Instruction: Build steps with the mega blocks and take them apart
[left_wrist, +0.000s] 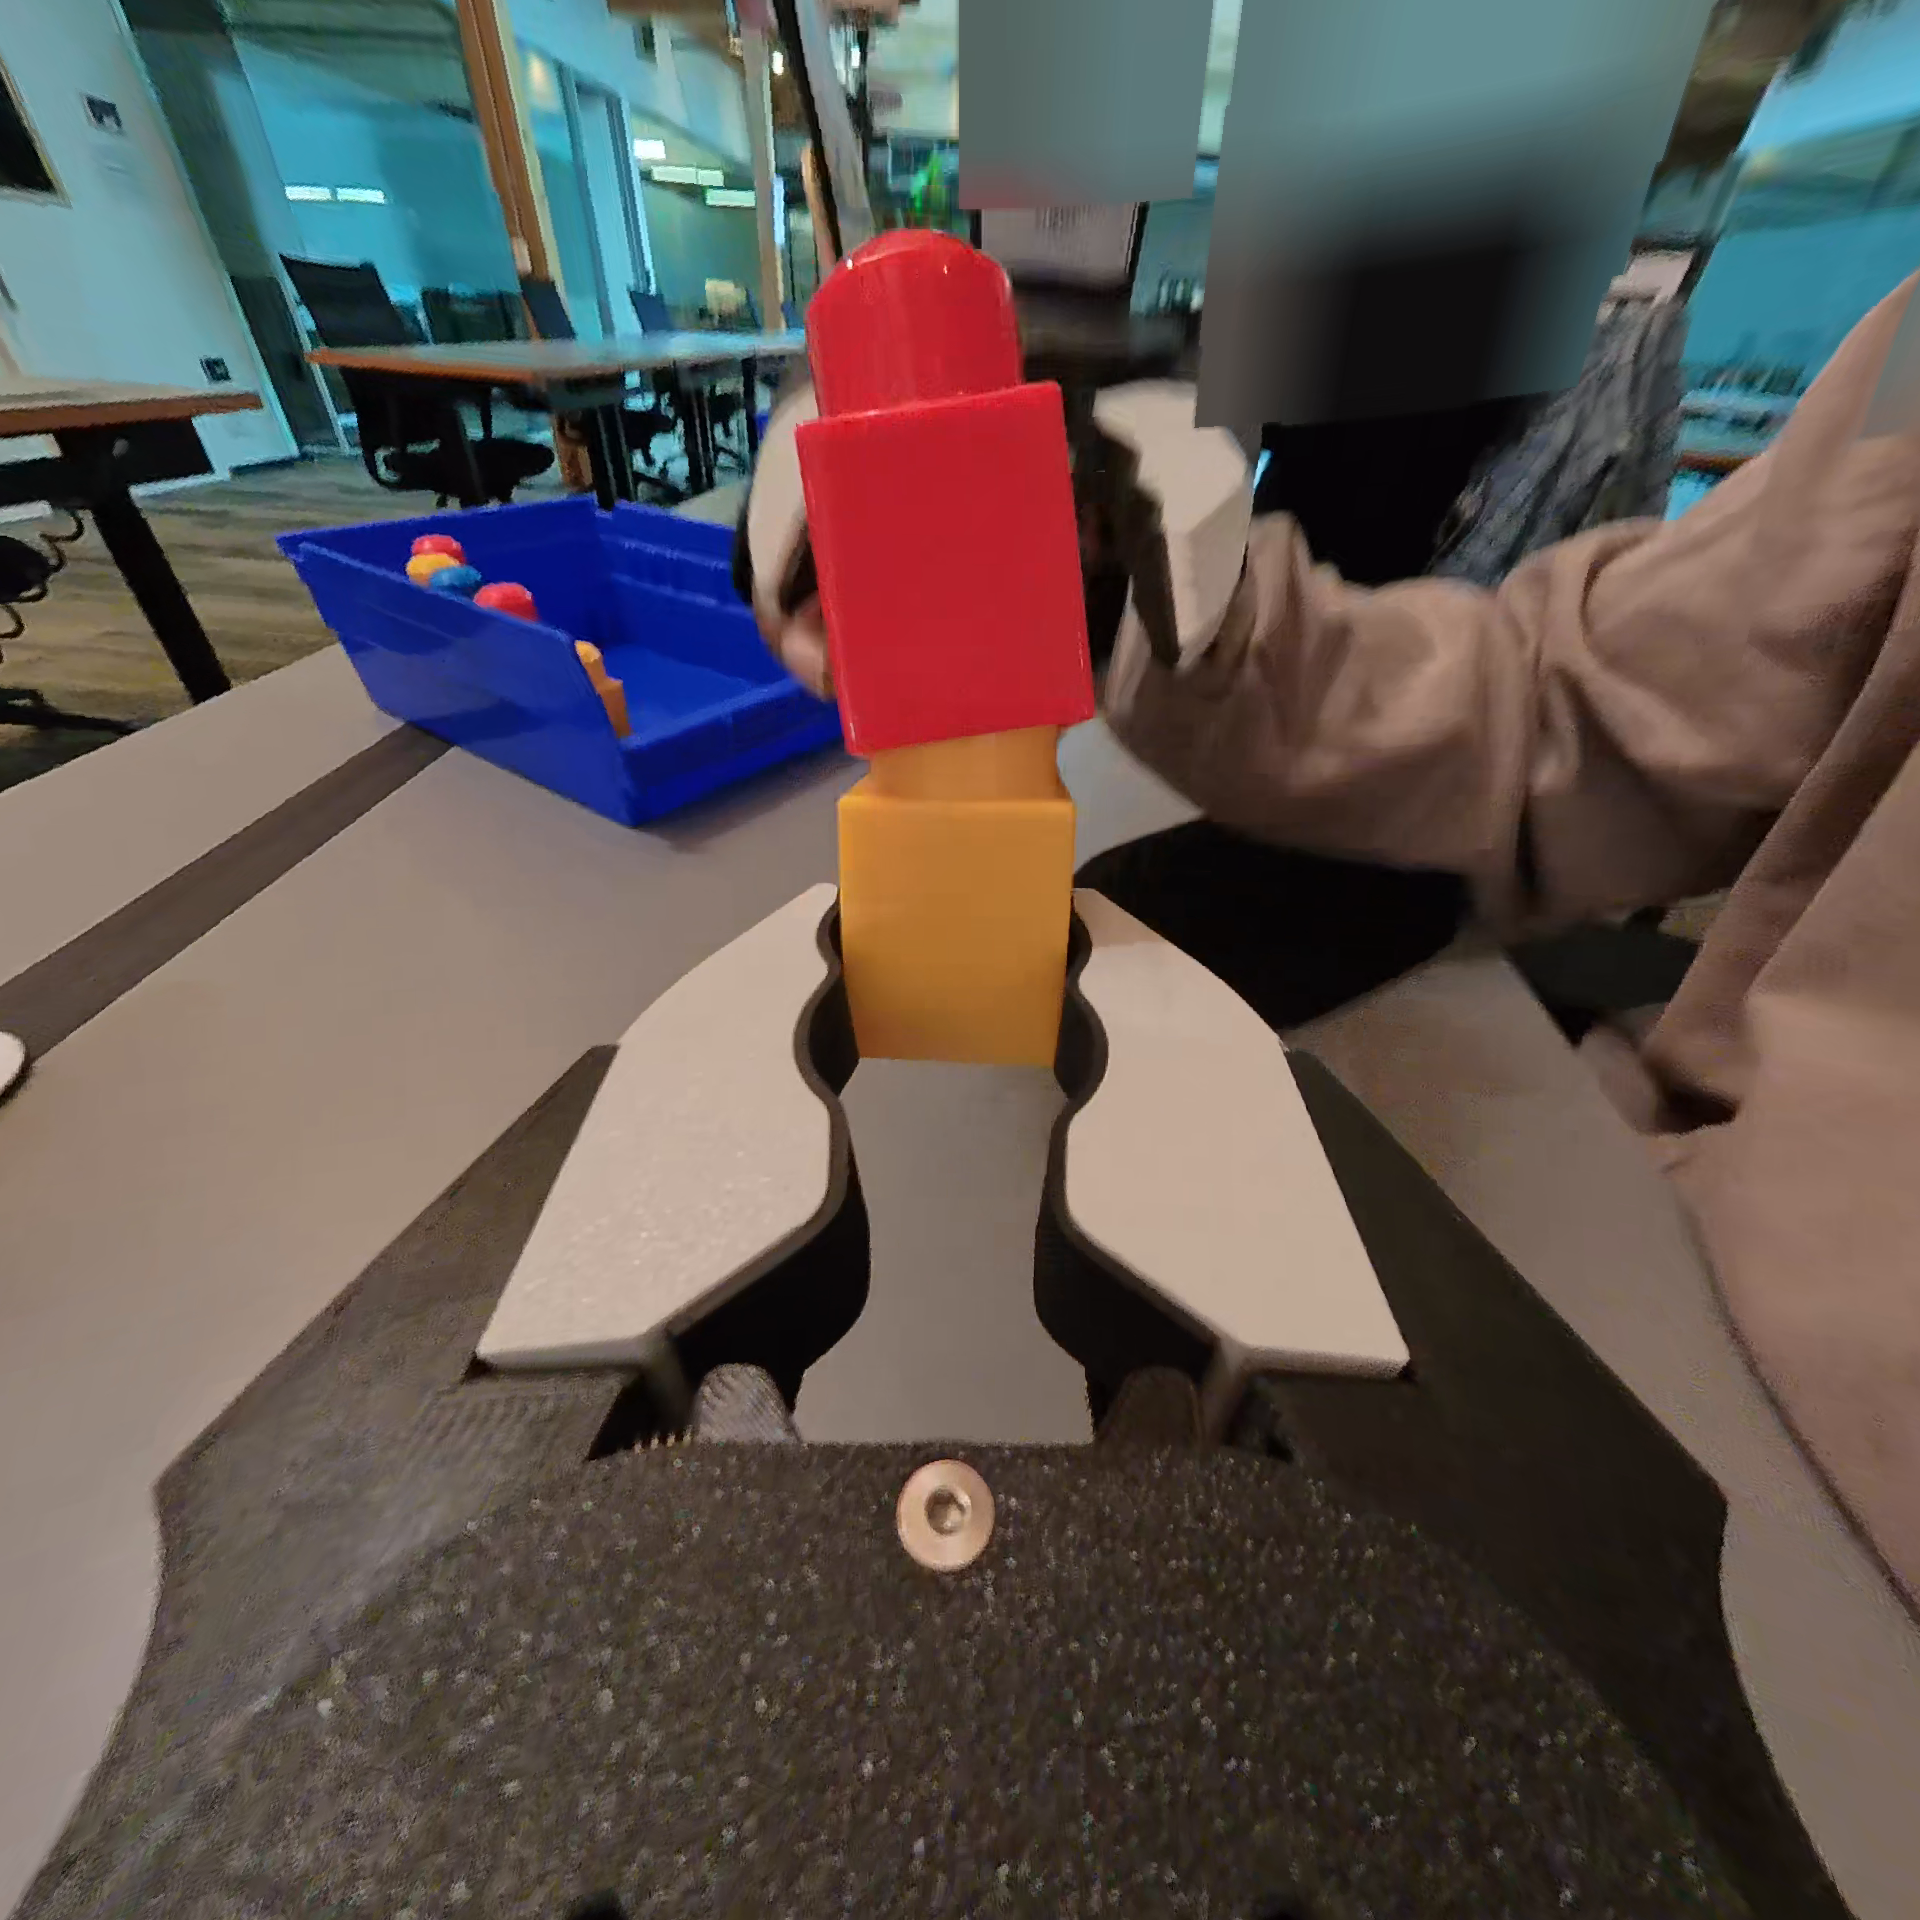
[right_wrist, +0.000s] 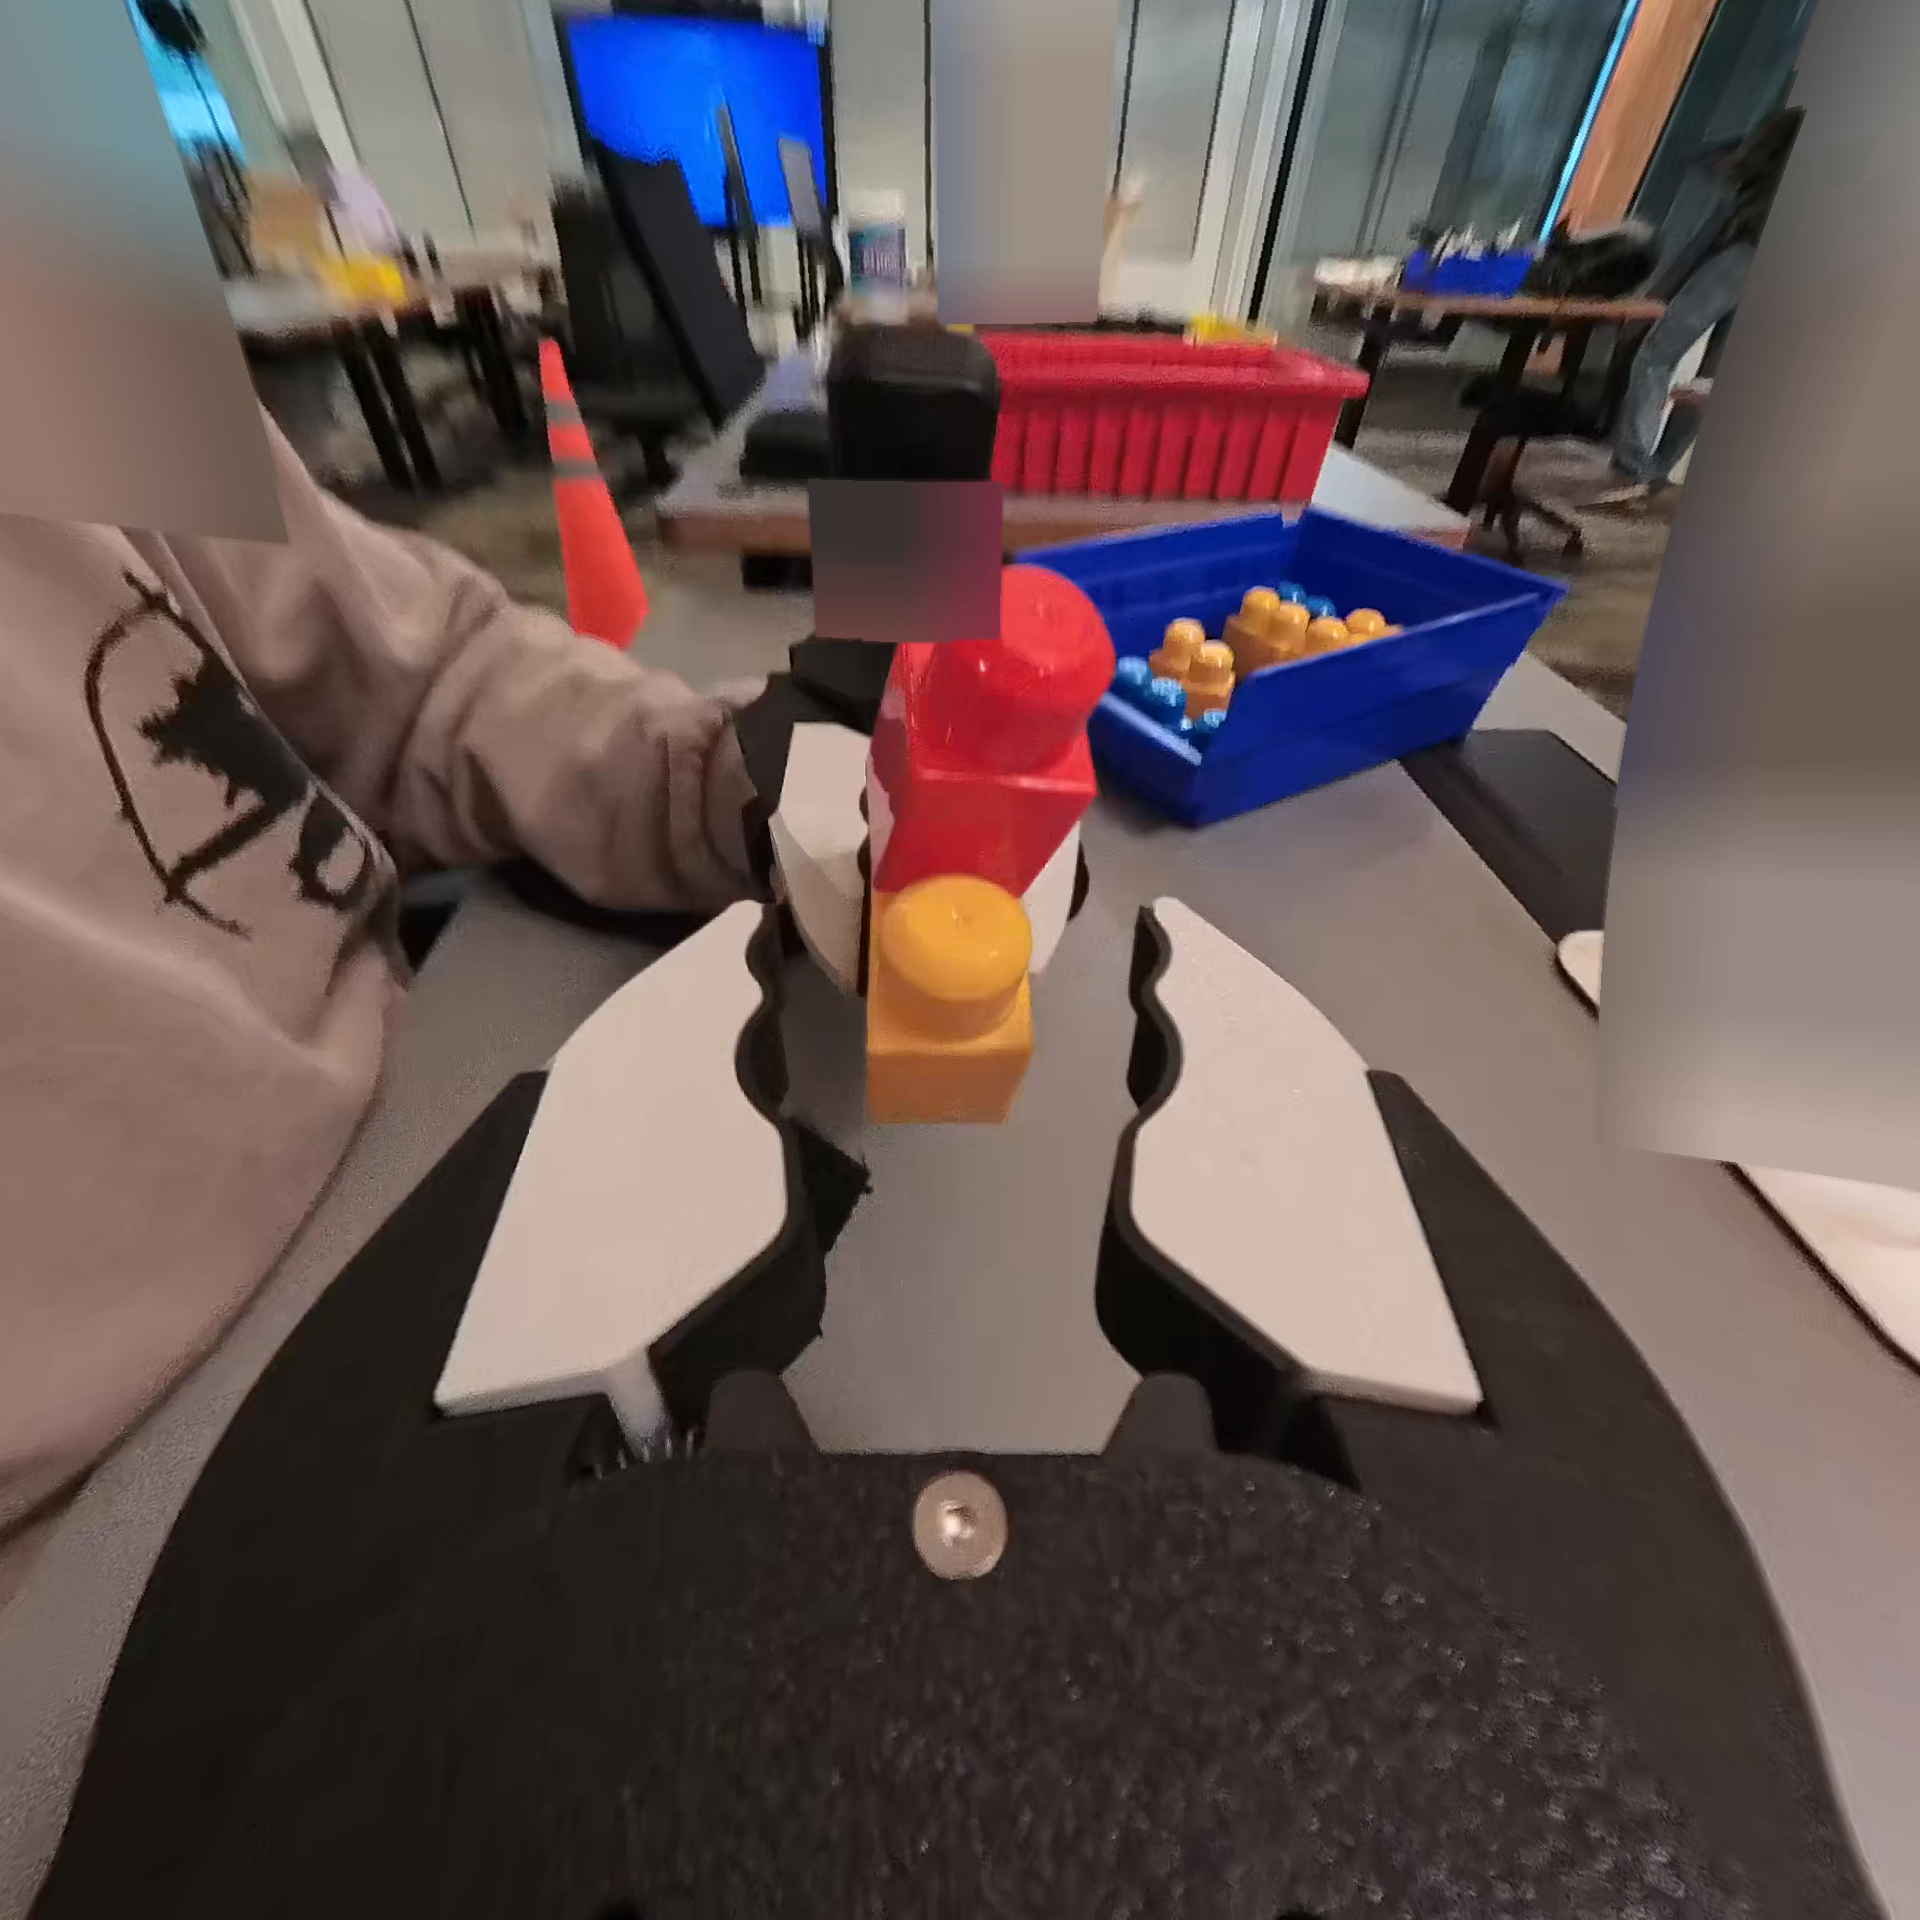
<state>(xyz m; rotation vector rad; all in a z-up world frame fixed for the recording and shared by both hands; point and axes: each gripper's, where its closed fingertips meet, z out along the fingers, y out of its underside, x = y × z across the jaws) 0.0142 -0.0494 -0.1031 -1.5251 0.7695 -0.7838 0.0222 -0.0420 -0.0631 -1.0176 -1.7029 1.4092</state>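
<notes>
a grey bench (left_wrist: 312, 1039) with a dark strip running across it carries the work. on it stands a blue bin (left_wrist: 499, 665) with red, yellow and blue blocks heaped at one end. around it is an open office – wooden-topped desks, black chairs, glass partitions. the right wrist view also shows an orange cone (right_wrist: 592, 520), a red bin (right_wrist: 1164, 416) on another desk and a blue screen (right_wrist: 696, 114) at the back.

the left gripper (left_wrist: 956, 914) lies low along the bench, pointing level. its jaws are closed in on the sides of the orange block (left_wrist: 956, 935), which stands upright between the tips. whether the block's base touches the bench cannot be told. the red block (left_wrist: 945, 561) sits above it, slightly tilted, and a band of the orange stud shows in the gap between the two.

the right gripper (right_wrist: 951, 925) faces the left one from the far side of the stack, angled a little downward. a beige sleeve (left_wrist: 1455, 675) reaches in behind it. its jaws are spread wide – the fingers (right_wrist: 644, 1143) flank the blocks with clear bench on either side and grip nothing. from the left wrist view its pale fingertips show on both sides of the red block, just behind it.
</notes>
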